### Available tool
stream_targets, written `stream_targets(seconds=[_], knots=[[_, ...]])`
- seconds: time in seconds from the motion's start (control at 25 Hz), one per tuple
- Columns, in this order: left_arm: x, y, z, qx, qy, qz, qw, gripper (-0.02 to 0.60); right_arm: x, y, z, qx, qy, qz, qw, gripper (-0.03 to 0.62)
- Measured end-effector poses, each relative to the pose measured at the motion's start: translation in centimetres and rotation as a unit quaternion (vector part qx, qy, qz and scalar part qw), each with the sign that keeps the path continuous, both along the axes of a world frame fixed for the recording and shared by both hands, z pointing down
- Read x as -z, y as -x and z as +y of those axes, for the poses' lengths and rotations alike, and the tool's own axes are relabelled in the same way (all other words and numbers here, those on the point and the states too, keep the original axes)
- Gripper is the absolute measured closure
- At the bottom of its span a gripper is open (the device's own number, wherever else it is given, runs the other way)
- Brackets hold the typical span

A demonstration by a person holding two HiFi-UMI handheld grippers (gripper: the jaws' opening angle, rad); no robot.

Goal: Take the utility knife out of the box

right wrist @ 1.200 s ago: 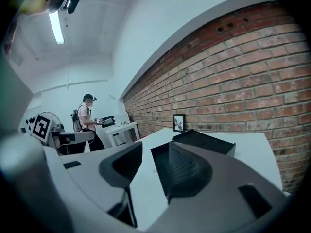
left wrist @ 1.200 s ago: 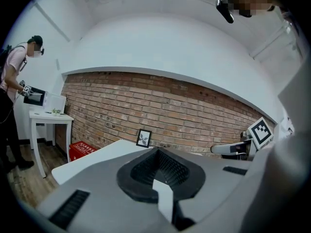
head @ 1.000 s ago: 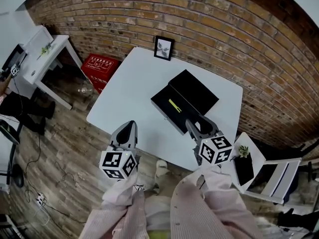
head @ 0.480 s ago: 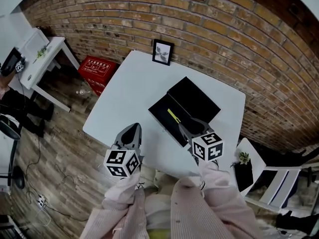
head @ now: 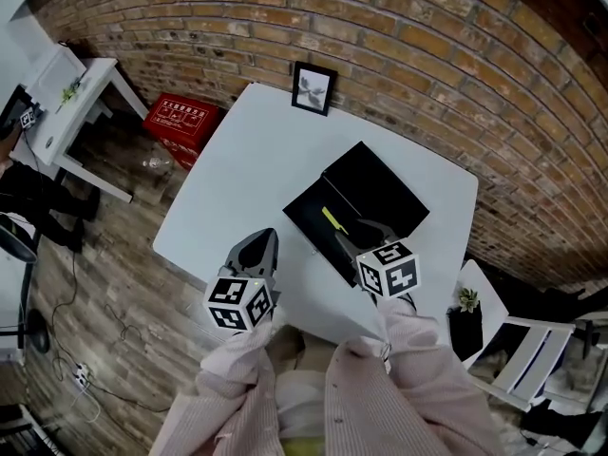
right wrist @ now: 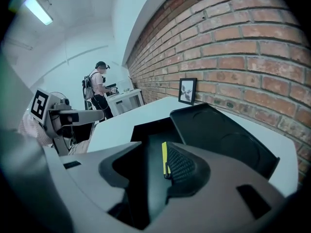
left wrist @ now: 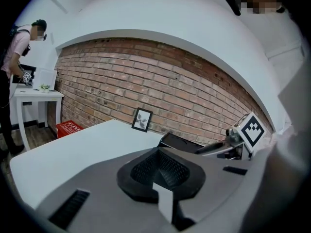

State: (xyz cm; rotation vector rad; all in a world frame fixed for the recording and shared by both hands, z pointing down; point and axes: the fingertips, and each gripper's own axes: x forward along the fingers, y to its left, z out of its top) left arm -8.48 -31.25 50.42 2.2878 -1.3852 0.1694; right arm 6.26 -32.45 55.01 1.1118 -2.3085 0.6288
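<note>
While the head view is looking down on a white table (head: 237,179), the open black box (head: 309,207) is lying on it with the yellow knife (head: 332,220) inside, a framed picture (head: 313,87) is standing by the brick wall, and a red crate (head: 180,122) on the floor is showing white print too small to read. In the left gripper view, the left gripper (left wrist: 158,168) is hanging above the table, jaws pressed together, empty. In the right gripper view, the right gripper (right wrist: 146,171) is hanging over the box, jaws spread, with the knife showing in the gap.

Even, soft indoor light; a ceiling lamp (right wrist: 38,9) glows at upper left. Fisheye bends the edges, dark corners. Near claws blur.
</note>
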Motion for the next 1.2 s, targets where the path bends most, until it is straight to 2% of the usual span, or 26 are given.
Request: stream_targets(seconds=[0.56, 0.92, 1.2], knots=[[-3.2, -0.5, -3.0, -0.037, 0.047, 0.013, 0.9981, 0.589, -4.6, 2.1, -1.8, 0.025, 0.076, 0.066, 0.995, 0.434], [-3.9, -0.7, -4.1, -0.055, 0.059, 0.017, 0.9966, 0.589, -7.5, 2.1, -2.0, -0.006, 0.111, 0.164, 0.980, 0.434], [-4.3, -0.1, -4.5, -0.053, 0.064, 0.017, 0.9964, 0.589, -8.0, 2.0, -2.3, -0.011, 0.122, 0.184, 0.975, 0.434]])
